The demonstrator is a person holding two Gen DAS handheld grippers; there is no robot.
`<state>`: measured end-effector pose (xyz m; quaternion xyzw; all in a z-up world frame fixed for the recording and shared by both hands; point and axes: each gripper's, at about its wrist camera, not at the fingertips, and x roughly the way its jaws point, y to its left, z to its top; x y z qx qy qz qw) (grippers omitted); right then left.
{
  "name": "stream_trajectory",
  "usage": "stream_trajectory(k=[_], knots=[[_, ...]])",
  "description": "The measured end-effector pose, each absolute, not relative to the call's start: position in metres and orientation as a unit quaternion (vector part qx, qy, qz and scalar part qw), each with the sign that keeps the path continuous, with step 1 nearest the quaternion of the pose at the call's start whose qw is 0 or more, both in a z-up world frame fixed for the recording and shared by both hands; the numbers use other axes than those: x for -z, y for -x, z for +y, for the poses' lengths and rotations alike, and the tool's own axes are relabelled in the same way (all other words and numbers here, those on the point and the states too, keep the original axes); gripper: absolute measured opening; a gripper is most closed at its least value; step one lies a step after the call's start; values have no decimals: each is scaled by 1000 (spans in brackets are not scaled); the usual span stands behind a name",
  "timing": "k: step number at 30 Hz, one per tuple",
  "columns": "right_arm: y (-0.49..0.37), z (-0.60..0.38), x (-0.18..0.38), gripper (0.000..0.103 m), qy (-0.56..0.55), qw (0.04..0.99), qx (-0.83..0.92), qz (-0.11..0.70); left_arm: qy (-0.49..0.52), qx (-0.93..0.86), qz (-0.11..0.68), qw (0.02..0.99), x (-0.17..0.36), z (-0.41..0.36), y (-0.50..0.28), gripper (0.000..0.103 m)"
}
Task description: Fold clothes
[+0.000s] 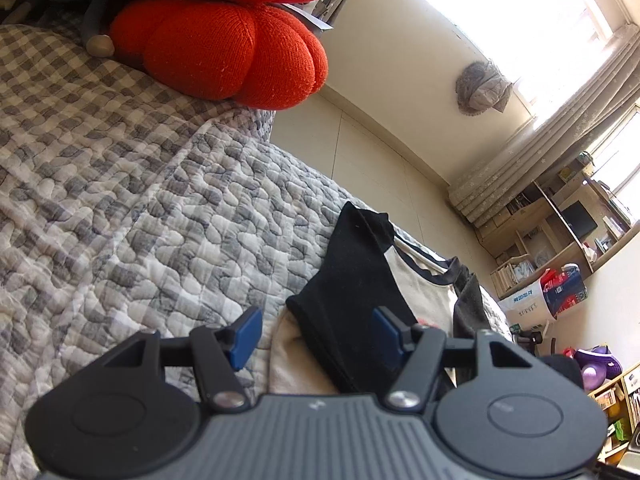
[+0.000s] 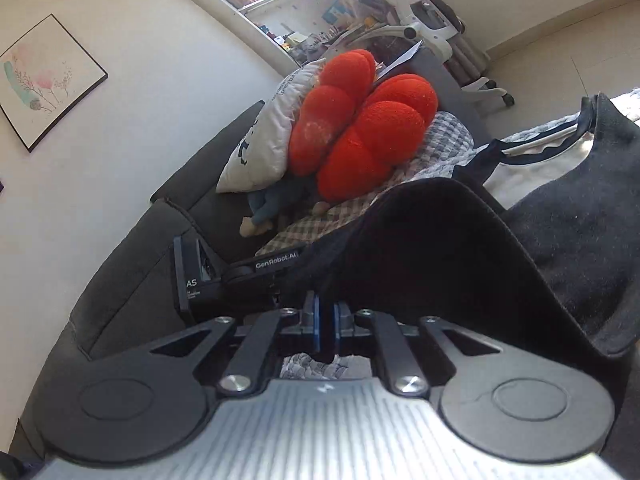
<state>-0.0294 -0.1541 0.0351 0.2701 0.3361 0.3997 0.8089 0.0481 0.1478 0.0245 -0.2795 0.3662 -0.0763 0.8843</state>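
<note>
A cream shirt with black sleeves and a black collar trim [image 1: 404,280] lies on the grey checked quilt [image 1: 120,184]. My left gripper [image 1: 316,336] is open just above it, with a folded black sleeve [image 1: 352,280] between its blue pads. My right gripper [image 2: 326,326] is shut on the edge of a black sleeve [image 2: 432,248], which it holds lifted and draped over in front of the camera. The shirt's cream body and collar [image 2: 532,160] show behind it. The left gripper's body [image 2: 224,276] shows in the right wrist view.
Two red knitted cushions [image 1: 224,44] and a white pillow [image 2: 268,136] sit at the head of the dark sofa [image 2: 132,280]. The quilt's edge drops to a pale floor [image 1: 380,152]. Shelves [image 1: 560,232], a curtain and an office chair [image 2: 432,20] stand beyond.
</note>
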Motion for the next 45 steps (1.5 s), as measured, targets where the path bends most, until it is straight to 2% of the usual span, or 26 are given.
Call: stream_trajectory(k=[4, 8, 19, 21, 22, 24, 27, 28, 31, 32, 35, 37, 40, 45], knots=[[45, -138, -9, 11, -270, 771, -411, 405, 280, 79, 369, 883, -25, 148, -48, 62], [67, -135, 2, 10, -272, 746, -431, 429, 275, 88, 372, 882, -26, 146, -47, 62], [92, -153, -5, 11, -336, 725, -467, 379, 240, 115, 406, 874, -21, 125, -45, 63], [89, -144, -1, 12, -306, 729, -451, 413, 234, 115, 406, 876, -21, 124, -44, 63], [87, -139, 2, 17, -289, 731, -444, 431, 232, 115, 406, 877, -21, 123, -44, 63], [86, -127, 9, 17, -239, 729, -438, 468, 230, 117, 406, 877, -21, 122, -44, 64], [85, -128, 5, 17, -219, 715, -471, 467, 226, 121, 406, 877, -22, 121, -43, 64], [85, -132, -2, 20, -210, 719, -483, 453, 223, 122, 405, 878, -22, 120, -43, 64], [82, -166, -33, 52, -205, 783, -454, 373, 214, 118, 402, 882, -22, 117, -43, 65], [77, -182, -39, 57, -225, 798, -435, 352, 211, 116, 401, 884, -22, 116, -43, 65], [51, -245, -41, 62, -296, 836, -343, 309, 207, 115, 402, 884, -20, 114, -44, 65], [31, -276, -31, 63, -300, 864, -246, 321, 204, 115, 404, 884, -18, 111, -45, 65], [1, -312, 3, 63, -360, 849, -140, 361, 195, 114, 406, 885, -16, 107, -46, 65], [-21, -327, 23, 63, -403, 847, -88, 336, 191, 113, 403, 888, -14, 106, -46, 65]])
